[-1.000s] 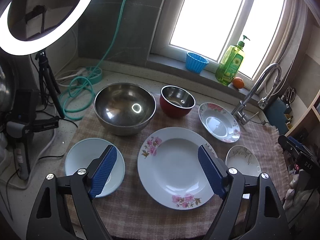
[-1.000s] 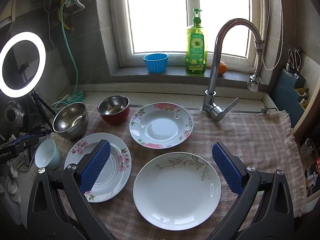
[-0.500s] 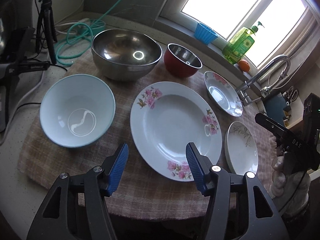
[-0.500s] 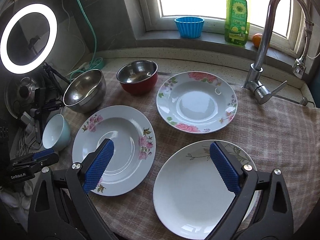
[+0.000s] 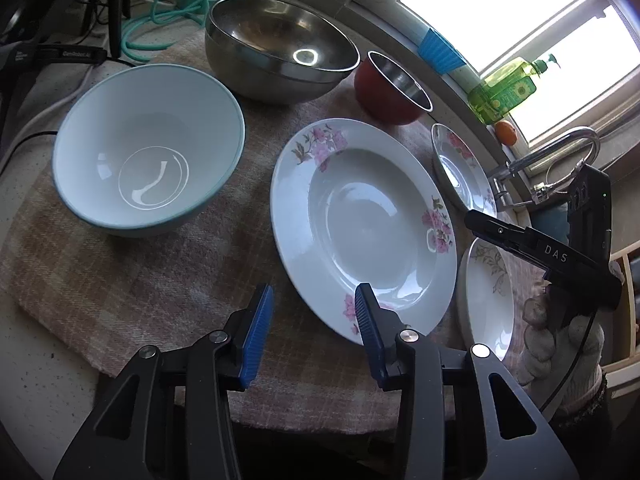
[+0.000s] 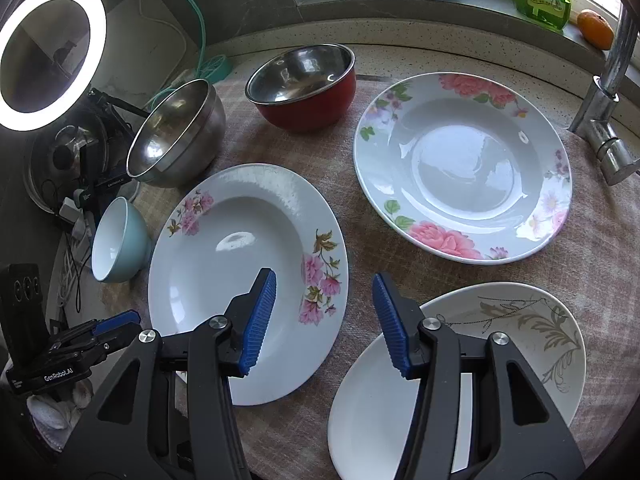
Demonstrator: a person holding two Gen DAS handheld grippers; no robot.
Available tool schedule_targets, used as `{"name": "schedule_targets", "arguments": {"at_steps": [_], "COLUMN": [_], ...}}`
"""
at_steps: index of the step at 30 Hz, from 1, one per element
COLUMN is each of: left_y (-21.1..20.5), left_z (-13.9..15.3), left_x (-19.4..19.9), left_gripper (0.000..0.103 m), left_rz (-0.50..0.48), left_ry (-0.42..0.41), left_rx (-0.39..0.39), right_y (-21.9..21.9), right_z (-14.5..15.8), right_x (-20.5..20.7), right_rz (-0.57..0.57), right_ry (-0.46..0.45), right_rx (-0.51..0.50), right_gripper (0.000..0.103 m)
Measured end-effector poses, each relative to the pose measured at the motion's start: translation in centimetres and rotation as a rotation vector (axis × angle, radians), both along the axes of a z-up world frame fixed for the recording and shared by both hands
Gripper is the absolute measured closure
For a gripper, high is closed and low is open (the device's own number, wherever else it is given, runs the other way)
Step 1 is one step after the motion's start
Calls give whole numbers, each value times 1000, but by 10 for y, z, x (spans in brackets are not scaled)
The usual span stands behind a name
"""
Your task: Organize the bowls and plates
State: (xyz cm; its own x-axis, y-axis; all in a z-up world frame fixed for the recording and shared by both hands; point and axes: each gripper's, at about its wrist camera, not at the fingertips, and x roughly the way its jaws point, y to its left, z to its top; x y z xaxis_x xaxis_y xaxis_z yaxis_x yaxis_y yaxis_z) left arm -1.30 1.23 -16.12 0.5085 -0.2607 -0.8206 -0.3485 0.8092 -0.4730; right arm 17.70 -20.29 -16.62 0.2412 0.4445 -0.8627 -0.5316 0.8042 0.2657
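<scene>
Plates and bowls lie spread on a checked cloth (image 5: 132,280), and places here are given from the pink-flowered plate (image 5: 360,232) at its middle. That plate is the widest piece: glazed ceramic, stiff, likely heavy for a pinch grip, slick and breakable, so the thin flat rim looks like the only place to take hold. The large steel bowl (image 5: 280,48) beyond it should be light and tough but smooth-walled; again the rim is the hold. The rose-bordered plate (image 6: 460,168) behind and to the right of the pink-flowered plate, and the leaf-patterned plate (image 6: 520,344) beside its right edge, would handle like the first. The pale blue bowl (image 5: 148,148) to its left is deep and probably chips easily. The red bowl with a steel lining (image 6: 304,84), smallest, stands behind it.

The left gripper (image 5: 310,334) hovers over the near rim of the pink-flowered plate, jaws closing at middling width with nothing pressed between them; one pad overlaps the rim, the other is over cloth. The right gripper (image 6: 324,320) hangs above that plate's right rim, jaws also closing and empty.

Only the left view shows the blue bowl's inside and the gloved hand (image 5: 560,344) carrying the other gripper. Only the right view shows the ring light (image 6: 52,56) and the full rose-bordered and leaf-patterned plates.
</scene>
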Motion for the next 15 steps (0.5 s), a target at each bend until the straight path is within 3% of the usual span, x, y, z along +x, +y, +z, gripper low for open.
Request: {"name": "schedule_targets", "arguments": {"at_steps": [15], "left_y": [7], "left_z": [-14], "left_x": [15], "left_gripper": [74], "left_rz": [15], "left_ry": [20], "left_rx": [-33], "right_y": [12], "right_z": [-13], "right_x": [20], "right_rz": [14], "right_ry": [64], "right_rx": [-25], "right_gripper": [59]}}
